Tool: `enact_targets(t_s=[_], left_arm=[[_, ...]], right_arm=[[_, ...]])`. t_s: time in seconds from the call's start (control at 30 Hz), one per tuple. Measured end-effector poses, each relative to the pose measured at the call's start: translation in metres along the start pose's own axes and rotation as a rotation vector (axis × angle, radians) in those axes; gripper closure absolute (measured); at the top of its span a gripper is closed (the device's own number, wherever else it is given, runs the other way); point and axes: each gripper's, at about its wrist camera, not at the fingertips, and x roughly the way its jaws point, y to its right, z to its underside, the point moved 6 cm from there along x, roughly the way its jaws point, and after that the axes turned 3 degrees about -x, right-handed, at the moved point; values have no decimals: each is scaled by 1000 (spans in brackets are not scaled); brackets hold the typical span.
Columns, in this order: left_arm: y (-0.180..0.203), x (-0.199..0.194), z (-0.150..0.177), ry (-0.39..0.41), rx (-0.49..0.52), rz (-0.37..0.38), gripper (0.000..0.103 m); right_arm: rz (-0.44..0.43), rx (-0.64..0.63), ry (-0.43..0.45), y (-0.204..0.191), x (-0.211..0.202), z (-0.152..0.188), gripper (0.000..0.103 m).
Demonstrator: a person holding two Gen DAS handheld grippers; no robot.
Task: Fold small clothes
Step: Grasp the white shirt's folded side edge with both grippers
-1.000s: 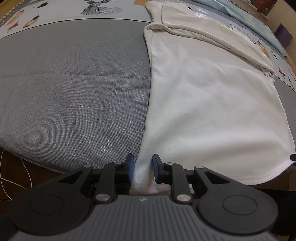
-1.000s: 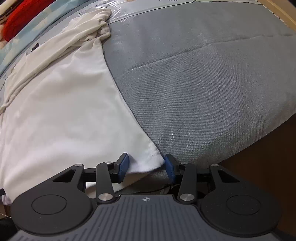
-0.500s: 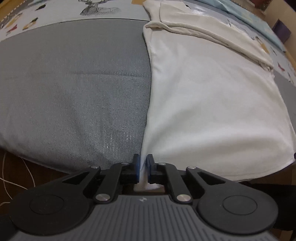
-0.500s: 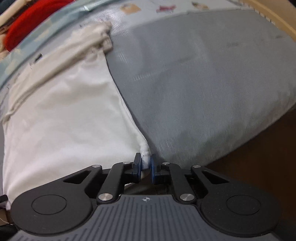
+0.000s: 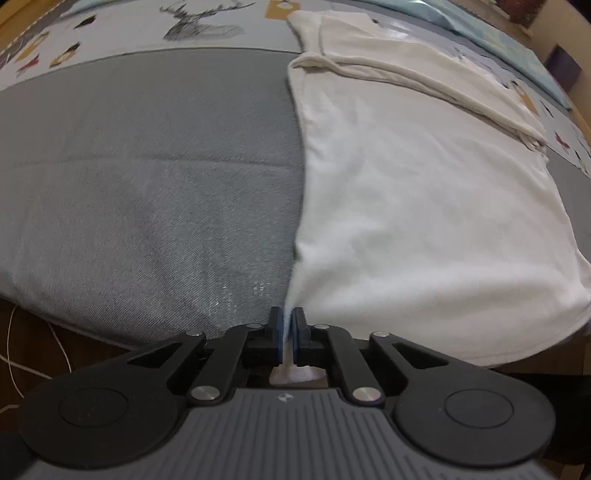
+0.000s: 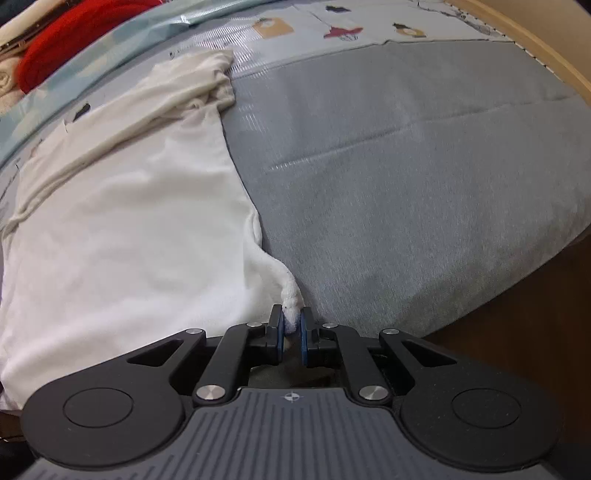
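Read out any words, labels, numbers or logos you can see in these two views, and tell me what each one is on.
No readable words or numbers in either view.
Left claw body: a small round emblem, no letters.
Right claw body: the same kind of emblem, no letters.
Printed sheet: a deer drawing and tag-shaped pictures; any lettering is too blurred to read.

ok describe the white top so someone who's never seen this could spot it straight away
Start at the grey mat spread over the patterned sheet. The white top lies flat along its edge, sleeves folded across the far end. It is the only plain white garment there, with each near corner pinched by the left gripper and right gripper.
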Motion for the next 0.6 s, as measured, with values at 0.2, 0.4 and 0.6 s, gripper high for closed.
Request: enact_targets(t_s=[0.2, 0.4, 0.6], left_arm=[[6, 4, 6, -21, 53, -25, 90], [7, 2, 5, -1, 56, -14, 98], [7, 2, 5, -12, 37, 0, 97]], right_arm=[[10, 25, -61, 5, 9, 4, 90], [23, -18, -64, 0, 10, 4, 94], [-9, -28, 17, -4, -4, -5, 95]])
